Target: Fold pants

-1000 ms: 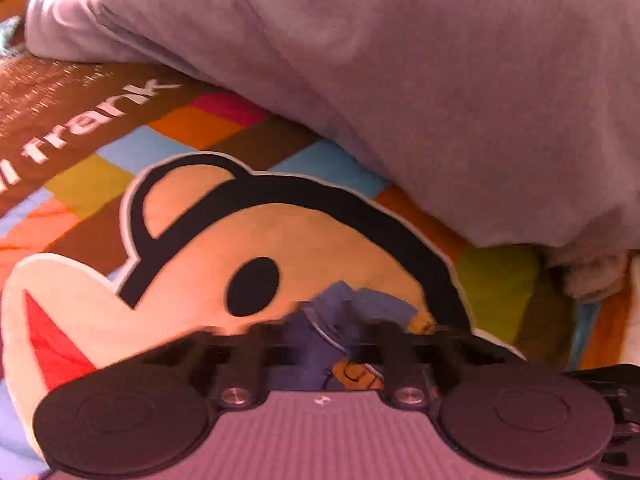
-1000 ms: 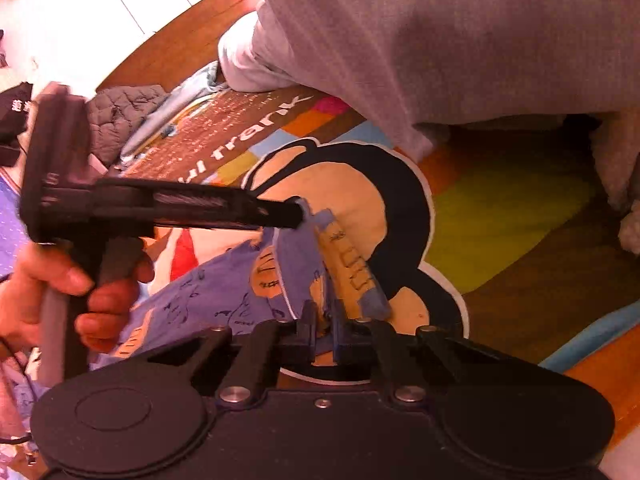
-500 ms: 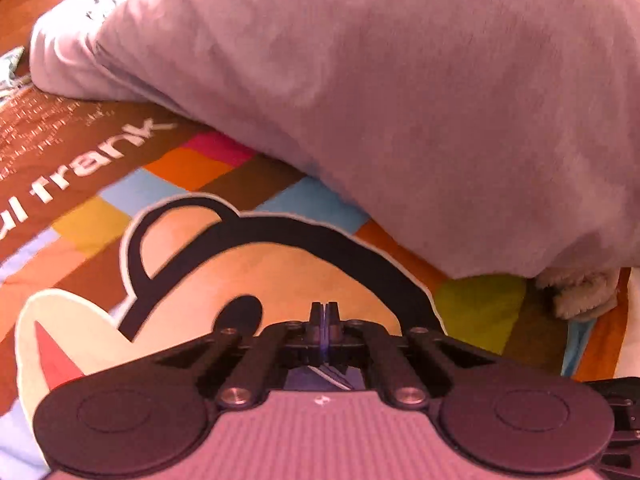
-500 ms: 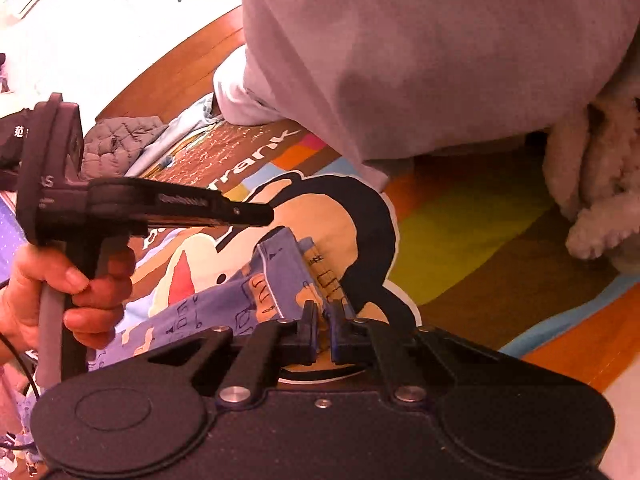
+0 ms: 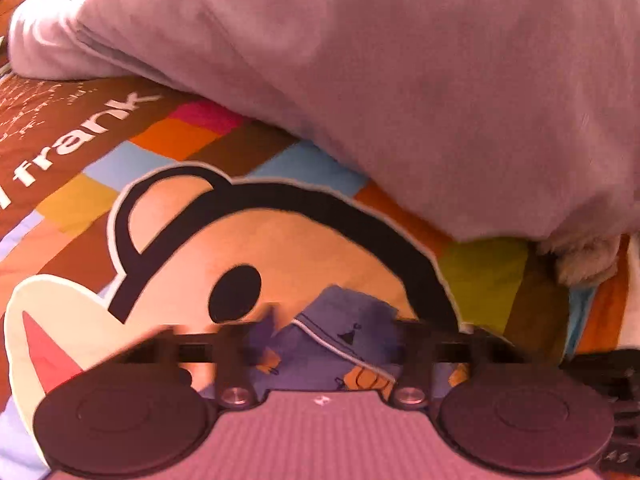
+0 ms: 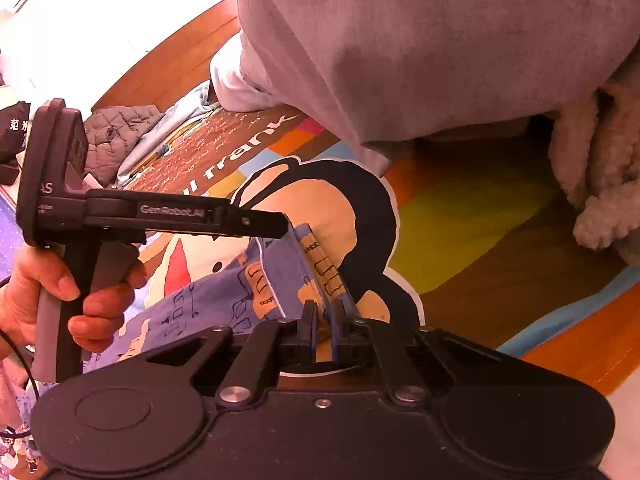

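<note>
Both rigs are chunky matte-black plastic with two big round discs at the near corners, linkage bars running forward, and a pair of silver screws each. The left gripper [image 5: 326, 332] has a ribbed mauve-grey panel with a tiny white mark in the middle, while the right gripper [image 6: 323, 322] is plain black with blue-edged pads. From the side the left one is a pistol-grip tool with "GenRobot" in grey lettering along its arm, a grey trigger piece, and a thin black cable by the hand [image 6: 52, 300].

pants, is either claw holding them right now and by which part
The right claw pinches the pants at the folded top edge; the left claw is opening, with the cloth between its jaws.
</note>
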`<state>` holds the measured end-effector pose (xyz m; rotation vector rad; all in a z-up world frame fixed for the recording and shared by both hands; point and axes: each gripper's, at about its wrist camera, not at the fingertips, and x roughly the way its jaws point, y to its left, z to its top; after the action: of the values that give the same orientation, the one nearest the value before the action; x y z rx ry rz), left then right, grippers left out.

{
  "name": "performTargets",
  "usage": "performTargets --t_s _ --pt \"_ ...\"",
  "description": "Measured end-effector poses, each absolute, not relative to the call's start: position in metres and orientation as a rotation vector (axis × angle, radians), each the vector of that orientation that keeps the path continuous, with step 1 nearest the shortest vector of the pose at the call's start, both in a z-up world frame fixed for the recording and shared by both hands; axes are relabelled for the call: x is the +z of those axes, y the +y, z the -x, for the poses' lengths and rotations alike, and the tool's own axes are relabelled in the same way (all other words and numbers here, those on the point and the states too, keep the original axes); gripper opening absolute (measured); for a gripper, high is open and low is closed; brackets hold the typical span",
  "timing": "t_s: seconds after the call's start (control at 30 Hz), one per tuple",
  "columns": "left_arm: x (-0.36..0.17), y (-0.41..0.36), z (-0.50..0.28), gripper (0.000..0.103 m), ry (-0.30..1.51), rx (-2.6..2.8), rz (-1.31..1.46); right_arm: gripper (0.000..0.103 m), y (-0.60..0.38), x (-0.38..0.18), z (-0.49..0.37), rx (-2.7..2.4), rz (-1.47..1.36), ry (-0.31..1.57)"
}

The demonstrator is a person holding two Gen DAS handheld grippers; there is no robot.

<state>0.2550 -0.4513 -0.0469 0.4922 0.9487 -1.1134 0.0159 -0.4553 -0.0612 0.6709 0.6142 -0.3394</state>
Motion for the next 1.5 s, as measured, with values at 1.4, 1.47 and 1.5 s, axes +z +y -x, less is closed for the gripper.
performTargets --t_s 1.4,1.47,1.5 --pt "0.003 -0.129 -0.185 0.103 0.844 -0.309 -0.462 0.102 -0.418 -0.042 -0.038 -0.168 -0.599 0.673" --pt "-0.002 -0.109 -0.166 0.103 0.829 -0.275 -0.511 0.102 -0.397 -0.039 -0.046 -0.044 -0.573 0.693" --pt "-0.005 -0.101 -0.156 0.103 0.815 -0.265 -0.539 0.102 -0.386 -0.040 -0.050 0.030 -0.577 0.711"
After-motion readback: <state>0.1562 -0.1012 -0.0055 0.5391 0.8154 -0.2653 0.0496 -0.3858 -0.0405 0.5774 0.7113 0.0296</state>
